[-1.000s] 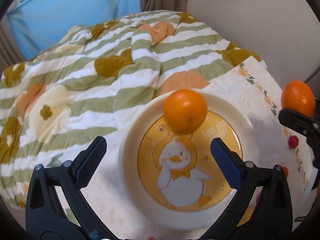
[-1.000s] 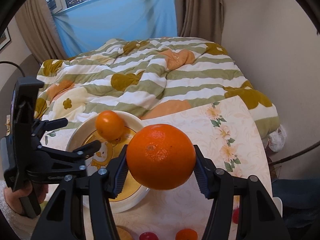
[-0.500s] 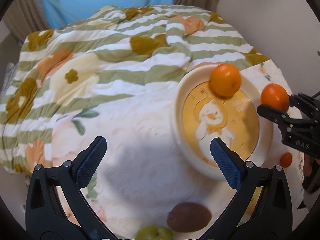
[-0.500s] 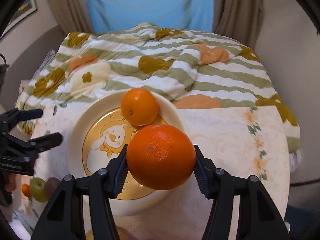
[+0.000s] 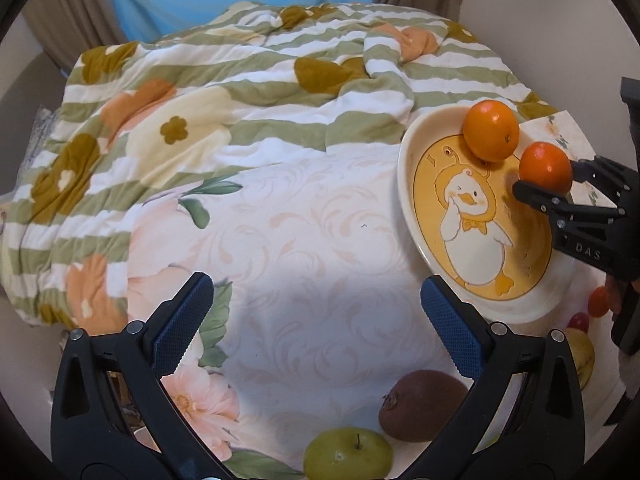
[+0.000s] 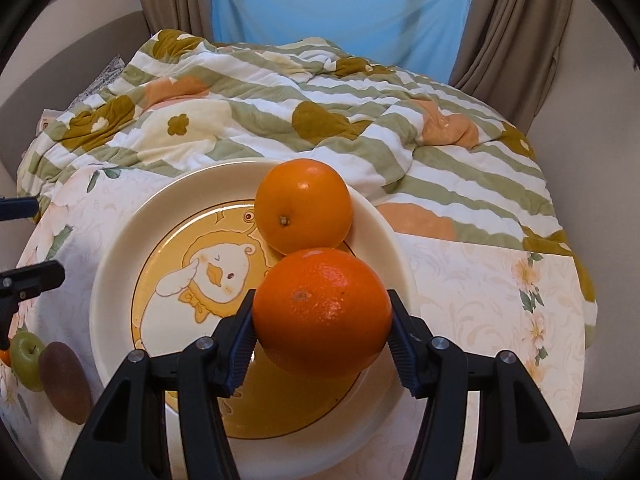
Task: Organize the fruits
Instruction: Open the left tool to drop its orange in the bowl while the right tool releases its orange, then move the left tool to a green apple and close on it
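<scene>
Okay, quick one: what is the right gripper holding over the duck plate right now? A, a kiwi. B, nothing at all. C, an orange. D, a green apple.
C: the right gripper is clamped on an orange above the duck plate, while the green apple and kiwi lie on the cloth beside the plate.

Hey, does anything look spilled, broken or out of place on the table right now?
Nothing spilled or damaged. The plate sits flat with one orange on it; the apple and kiwi lie intact on the cloth.
</scene>
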Tool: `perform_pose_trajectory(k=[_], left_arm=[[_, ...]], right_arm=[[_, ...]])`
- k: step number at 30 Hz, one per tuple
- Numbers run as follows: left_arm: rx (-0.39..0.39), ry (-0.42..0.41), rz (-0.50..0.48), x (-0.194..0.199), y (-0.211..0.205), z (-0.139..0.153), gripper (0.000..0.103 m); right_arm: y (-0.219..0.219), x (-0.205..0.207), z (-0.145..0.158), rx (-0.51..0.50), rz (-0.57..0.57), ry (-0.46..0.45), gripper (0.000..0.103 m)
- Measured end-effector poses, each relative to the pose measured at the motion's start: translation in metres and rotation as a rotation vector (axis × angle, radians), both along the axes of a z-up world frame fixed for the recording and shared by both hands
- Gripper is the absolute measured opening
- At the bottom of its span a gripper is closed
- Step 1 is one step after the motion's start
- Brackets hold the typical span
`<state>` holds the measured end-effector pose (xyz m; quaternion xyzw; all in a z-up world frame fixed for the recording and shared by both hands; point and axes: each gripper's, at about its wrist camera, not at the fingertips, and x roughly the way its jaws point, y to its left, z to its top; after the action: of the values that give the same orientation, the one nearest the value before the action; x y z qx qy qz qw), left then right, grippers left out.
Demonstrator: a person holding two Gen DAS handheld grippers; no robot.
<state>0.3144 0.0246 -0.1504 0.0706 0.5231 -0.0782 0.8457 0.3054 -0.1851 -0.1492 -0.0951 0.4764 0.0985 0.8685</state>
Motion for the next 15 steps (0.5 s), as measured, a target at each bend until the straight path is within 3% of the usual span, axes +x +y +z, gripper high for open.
perform_pose_trajectory(k=[2, 4, 15], left_arm=[[0.001, -0.005, -0.004, -0.003, 0.002, 0.002, 0.103], [0.006, -0.012, -0.002, -0.005, 0.003, 0.004, 0.103], [-0.007, -0.048, 0.037, -0.018, 0.012, 0.028, 0.103]], right_arm=[[0.000, -0.003, 0.004, -0.003, -0.003, -0.032, 0.065], [0.002, -0.004, 0.011, 0.014, 0.004, -0.069, 0.102], [-0.001, -0.015, 0.033, 0.047, -0.009, -0.076, 0.103]])
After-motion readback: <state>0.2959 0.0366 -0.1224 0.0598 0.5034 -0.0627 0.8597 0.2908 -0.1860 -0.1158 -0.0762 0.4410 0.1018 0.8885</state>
